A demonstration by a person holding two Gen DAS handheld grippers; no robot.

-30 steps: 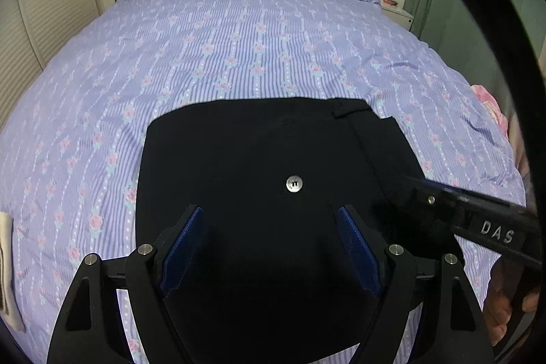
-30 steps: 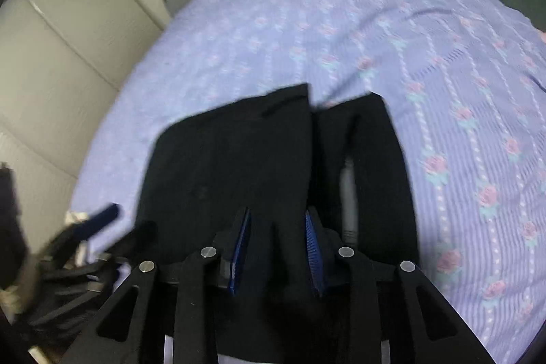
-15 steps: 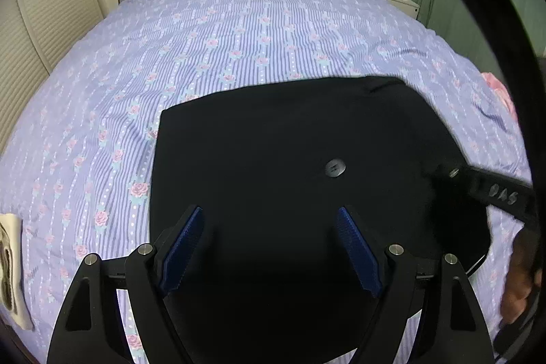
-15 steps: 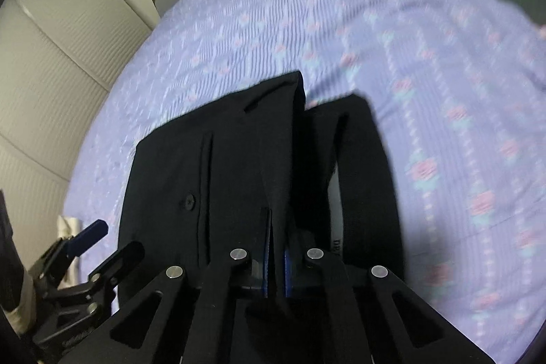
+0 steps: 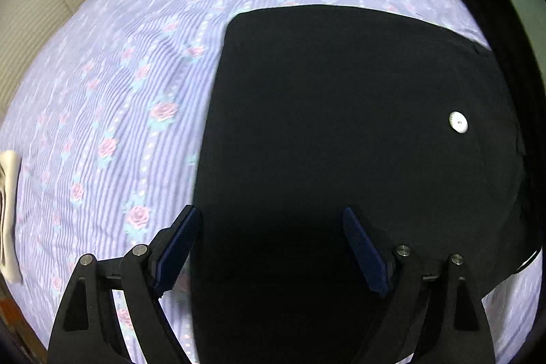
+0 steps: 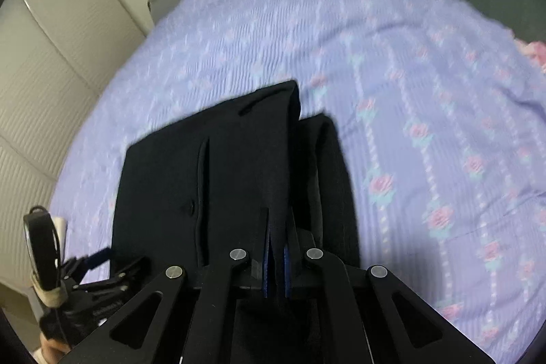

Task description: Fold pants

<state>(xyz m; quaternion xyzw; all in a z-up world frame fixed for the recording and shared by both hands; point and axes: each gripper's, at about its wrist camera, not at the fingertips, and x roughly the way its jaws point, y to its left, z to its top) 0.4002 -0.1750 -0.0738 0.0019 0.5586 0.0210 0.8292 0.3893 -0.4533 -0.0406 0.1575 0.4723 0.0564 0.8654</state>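
— Right, where do the pants (image 5: 341, 132) sit now?

— Flat on the bed (image 5: 136, 74), near its foot, already folded into a dark block. From the left wrist view I see one broad panel with a white button (image 5: 458, 121) toward its right side. From the right wrist view the near right edge is lifted into a ridge.

— And your tongs?

— My right gripper (image 6: 276, 248) is clamped on that ridge of cloth; the blue pads are nearly together with fabric pinched between them. My left gripper (image 5: 269, 248) hangs over the near left edge of the pants, jaws wide and opening further, nothing pressed between them. One finger is over the bedsheet, the other over the cloth.

— What worries you from here?

— Three things, I'd judge. The right pinch may hold only the top layer, so a lift would peel the fold apart instead of carrying the whole stack. The left jaws straddle the pants' edge, so closing there could catch the sheet along with the cloth and drag the bedding. And if I pull with the right alone before the left has hold, the block would likely skew and crease.

— Can you tell how many layers the right has?

— No, the black fabric hides that.
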